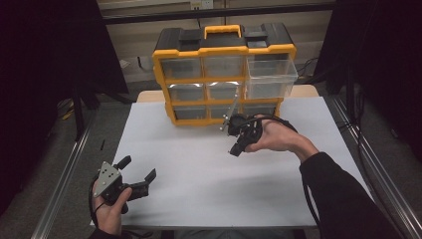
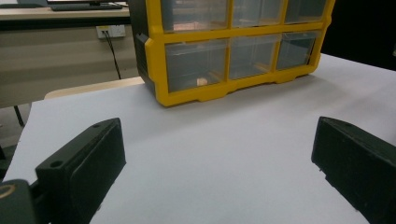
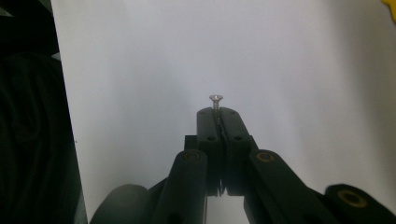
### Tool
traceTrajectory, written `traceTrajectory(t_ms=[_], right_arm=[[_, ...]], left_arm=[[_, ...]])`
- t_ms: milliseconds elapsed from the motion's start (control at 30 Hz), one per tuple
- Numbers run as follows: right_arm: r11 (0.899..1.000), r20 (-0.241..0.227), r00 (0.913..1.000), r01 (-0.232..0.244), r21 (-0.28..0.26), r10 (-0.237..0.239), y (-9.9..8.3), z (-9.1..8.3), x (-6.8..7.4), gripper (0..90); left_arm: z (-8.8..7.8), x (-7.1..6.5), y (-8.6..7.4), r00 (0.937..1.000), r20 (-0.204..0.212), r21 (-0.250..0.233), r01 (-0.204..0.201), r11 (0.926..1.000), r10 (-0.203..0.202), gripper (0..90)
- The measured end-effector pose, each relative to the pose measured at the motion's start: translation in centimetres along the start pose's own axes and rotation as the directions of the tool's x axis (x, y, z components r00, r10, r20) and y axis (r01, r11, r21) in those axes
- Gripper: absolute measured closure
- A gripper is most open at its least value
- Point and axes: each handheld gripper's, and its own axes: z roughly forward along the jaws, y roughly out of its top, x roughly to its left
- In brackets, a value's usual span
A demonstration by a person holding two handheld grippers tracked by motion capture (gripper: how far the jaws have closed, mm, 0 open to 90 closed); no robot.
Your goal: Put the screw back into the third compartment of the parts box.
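Note:
A yellow and black drawer organizer [image 1: 224, 74] stands at the far side of the white table sheet [image 1: 199, 174]; its clear top-right drawer [image 1: 271, 77] is pulled out. My right gripper [image 1: 235, 149] hovers above the sheet in front of the organizer, tips pointing down. In the right gripper view its jaws [image 3: 217, 112] are shut on a small silver screw [image 3: 215, 99], whose flat head sticks out past the tips. My left gripper [image 1: 137, 168] rests at the near left of the sheet, open, with nothing between its fingers [image 2: 88, 168]. The organizer [image 2: 229, 46] lies ahead of it.
A metal rail [image 1: 64, 174] runs along the table's left edge and another [image 1: 378, 164] along the right. Beyond the table are a wall and a socket with cables [image 2: 109, 32]. The person's dark sleeve [image 1: 343, 199] crosses the near right corner.

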Motion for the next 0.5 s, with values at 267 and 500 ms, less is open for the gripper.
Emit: traceTrajectory(t_ms=[267,500], right_arm=[[0.999,0.012,0.9998,-0.018,-0.033,0.019,0.8,-2.6,-0.1,87.4],[0.999,0.041,0.9991,-0.006,-0.054,0.008,1.6,-5.3,-0.2,87.5]], left_arm=[[0.0,0.0,0.0,1.0000,0.004,0.000,0.006,1.0000,-0.006,2.7],[0.0,0.0,0.0,1.0000,0.003,0.000,0.005,1.0000,-0.005,2.7]])
